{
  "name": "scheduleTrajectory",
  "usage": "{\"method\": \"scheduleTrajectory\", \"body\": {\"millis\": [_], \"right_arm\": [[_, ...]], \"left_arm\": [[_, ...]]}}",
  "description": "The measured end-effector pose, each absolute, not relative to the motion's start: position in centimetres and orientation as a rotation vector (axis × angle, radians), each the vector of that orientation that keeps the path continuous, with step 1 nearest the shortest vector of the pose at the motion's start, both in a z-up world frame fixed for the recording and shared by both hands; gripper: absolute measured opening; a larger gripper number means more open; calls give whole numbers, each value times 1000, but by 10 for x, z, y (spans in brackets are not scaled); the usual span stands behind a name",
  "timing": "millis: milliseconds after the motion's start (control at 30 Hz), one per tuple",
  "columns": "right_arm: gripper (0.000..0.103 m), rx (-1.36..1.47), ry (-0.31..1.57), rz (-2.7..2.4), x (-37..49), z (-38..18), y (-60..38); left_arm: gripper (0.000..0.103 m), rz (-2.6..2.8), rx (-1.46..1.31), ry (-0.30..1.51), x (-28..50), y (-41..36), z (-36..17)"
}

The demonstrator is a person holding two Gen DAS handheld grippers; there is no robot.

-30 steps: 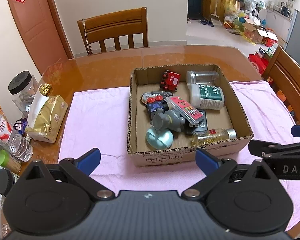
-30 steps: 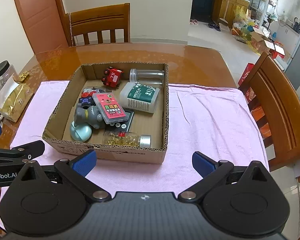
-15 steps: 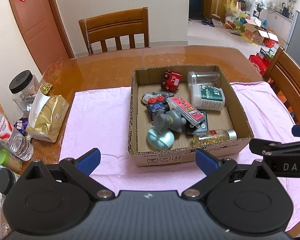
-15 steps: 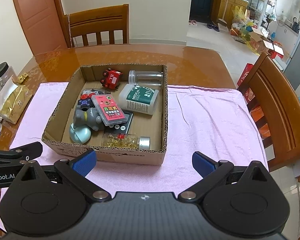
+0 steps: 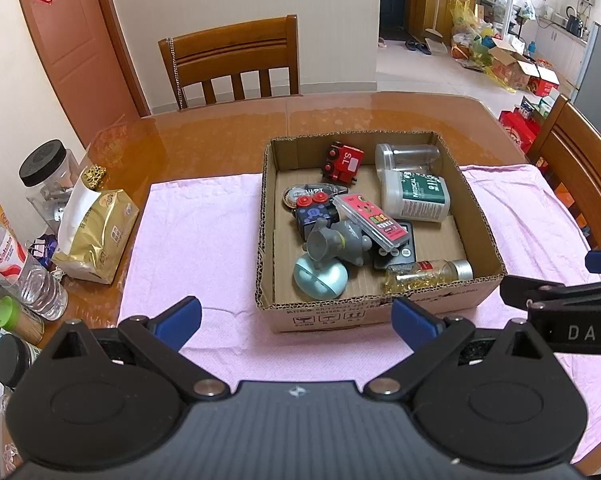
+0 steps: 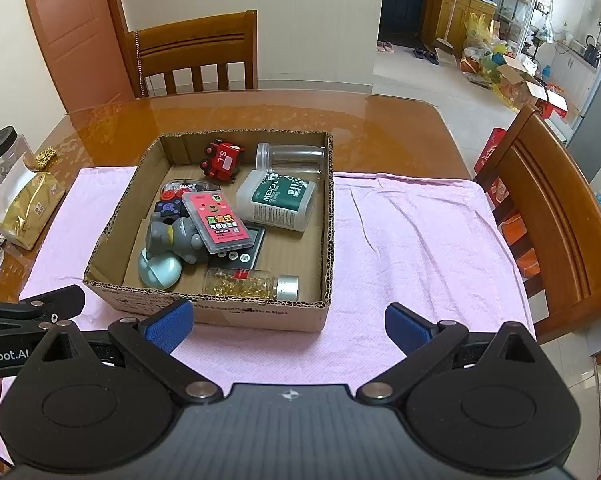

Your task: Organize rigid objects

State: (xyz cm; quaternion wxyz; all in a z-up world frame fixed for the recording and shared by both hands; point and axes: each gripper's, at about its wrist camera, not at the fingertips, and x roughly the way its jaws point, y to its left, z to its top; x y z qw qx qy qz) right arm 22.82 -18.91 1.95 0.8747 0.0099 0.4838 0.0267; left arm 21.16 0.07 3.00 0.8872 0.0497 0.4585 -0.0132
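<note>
A cardboard box (image 5: 480, 220) (image 6: 328, 216) sits on a pink cloth (image 5: 204, 232) (image 6: 412, 240). Inside lie a red toy train (image 5: 342, 162) (image 6: 222, 160), a clear jar (image 5: 410, 156) (image 6: 292, 156), a white MEDICAL bottle (image 5: 416, 196) (image 6: 278, 200), a pink card case (image 5: 370, 222) (image 6: 216, 224), a grey figurine (image 5: 336, 244) (image 6: 176, 240), a pale blue round thing (image 5: 320, 278) (image 6: 158, 272) and a capsule bottle (image 5: 428, 274) (image 6: 250, 282). My left gripper (image 5: 296, 320) stands open before the box's near wall. My right gripper (image 6: 288, 320) is open too, at the box's near right corner. Neither holds anything.
A gold bag (image 5: 96, 232), a black-lidded jar (image 5: 46, 172) and a water bottle (image 5: 20, 264) crowd the table's left edge. Wooden chairs stand behind (image 5: 232, 64) and to the right (image 6: 556, 216). Bare pink cloth lies on both sides of the box.
Both views have drifted very slightly; the box sits marginally shifted in frame. Both grippers stay open and nothing in the box has moved.
</note>
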Motion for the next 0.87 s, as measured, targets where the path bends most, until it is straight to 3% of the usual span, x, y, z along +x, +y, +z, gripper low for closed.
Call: {"method": "scheduleTrajectory", "body": {"millis": [867], "right_arm": [[103,16,1001,62,228,22,-189]], "left_arm": [[101,-23,102,954,211,-1,32]]}}
